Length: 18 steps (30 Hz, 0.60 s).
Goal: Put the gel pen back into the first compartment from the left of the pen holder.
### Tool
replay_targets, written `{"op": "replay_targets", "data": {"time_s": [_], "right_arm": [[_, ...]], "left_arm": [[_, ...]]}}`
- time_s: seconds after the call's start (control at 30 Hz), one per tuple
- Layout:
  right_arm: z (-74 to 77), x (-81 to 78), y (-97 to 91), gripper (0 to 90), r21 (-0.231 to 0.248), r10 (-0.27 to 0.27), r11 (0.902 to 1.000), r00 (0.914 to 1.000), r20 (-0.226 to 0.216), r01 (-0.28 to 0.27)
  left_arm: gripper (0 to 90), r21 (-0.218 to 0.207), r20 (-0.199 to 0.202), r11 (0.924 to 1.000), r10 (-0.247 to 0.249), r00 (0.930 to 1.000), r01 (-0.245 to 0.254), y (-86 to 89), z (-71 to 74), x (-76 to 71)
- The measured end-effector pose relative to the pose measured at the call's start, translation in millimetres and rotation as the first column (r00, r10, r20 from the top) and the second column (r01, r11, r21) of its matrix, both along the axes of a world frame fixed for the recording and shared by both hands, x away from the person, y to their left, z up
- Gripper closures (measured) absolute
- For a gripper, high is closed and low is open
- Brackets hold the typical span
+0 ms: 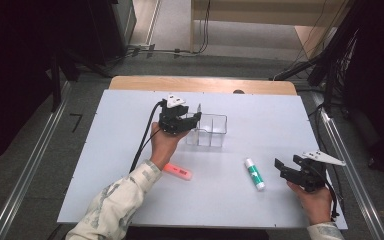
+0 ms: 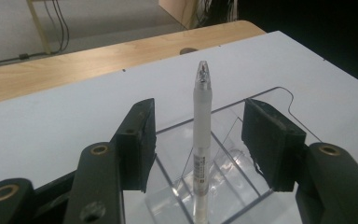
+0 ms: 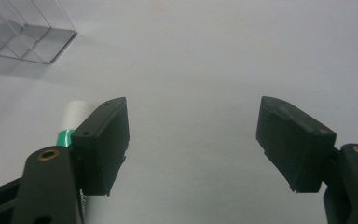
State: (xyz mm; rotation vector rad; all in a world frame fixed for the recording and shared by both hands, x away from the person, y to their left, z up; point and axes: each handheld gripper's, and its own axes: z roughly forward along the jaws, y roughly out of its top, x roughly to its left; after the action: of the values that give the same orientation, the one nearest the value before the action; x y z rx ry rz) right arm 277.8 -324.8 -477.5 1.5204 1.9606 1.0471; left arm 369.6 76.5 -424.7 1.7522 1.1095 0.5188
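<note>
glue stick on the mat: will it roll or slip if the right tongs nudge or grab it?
The glue stick lies on its side and looks round, so a sideways nudge would probably roll it. Its smooth plastic body may slip between the pads. It looks stiff and light, so the open right tongs should lift it easily.

Right gripper (image 3: 193,144) is sitting with its two black jaws standing wide apart, nothing between them, just bare pale surface (image 3: 205,70) showing through the gap. A white stick with a green band (image 3: 70,122) is lying on the surface behind the left-hand jaw, partly hidden by it; can't tell whether it is touching the jaw. A clear compartmented box (image 3: 25,32) is sitting in the top-left corner, well apart from the jaws, with its dividers showing through its walls and its shadow falling on the surface toward the camera.
</note>
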Motion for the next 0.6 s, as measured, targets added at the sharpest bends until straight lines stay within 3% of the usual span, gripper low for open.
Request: {"op": "replay_targets", "data": {"time_s": [0.13, 0.23, 0.47, 0.6], "right_arm": [[0.3, -0.2, 0.3, 24.0, -0.001, 0.002, 1.0, 1.0, 0.001, -0.002], [0.4, -0.6, 0.4, 24.0, 0.0, -0.004, 1.0, 1.0, 0.001, 0.004], [0.0, 0.0, 1.5, 24.0, -0.001, 0.001, 1.0, 1.0, 0.004, -0.001], [-0.2, 0.6, 3.5, 24.0, -0.004, 0.003, 1.0, 1.0, 0.002, -0.003]], "left_arm": [[40.7, 0.0, 0.017, 1.0, 0.007, 0.9998, -0.007, 9.6, -1.5, -11.5], [36.6, -0.017, 0.001, 0.9996, 0.021, 0.9998, -0.021, 20.5, -6.1, -20.1], [30.0, -0.014, -0.025, 0.9983, 0.056, 0.9981, -0.056, 44.6, -16.0, -40.1], [27.7, -0.012, -0.022, 0.9978, 0.065, 0.9977, -0.065, 54.7, -19.9, -49.4]]}}
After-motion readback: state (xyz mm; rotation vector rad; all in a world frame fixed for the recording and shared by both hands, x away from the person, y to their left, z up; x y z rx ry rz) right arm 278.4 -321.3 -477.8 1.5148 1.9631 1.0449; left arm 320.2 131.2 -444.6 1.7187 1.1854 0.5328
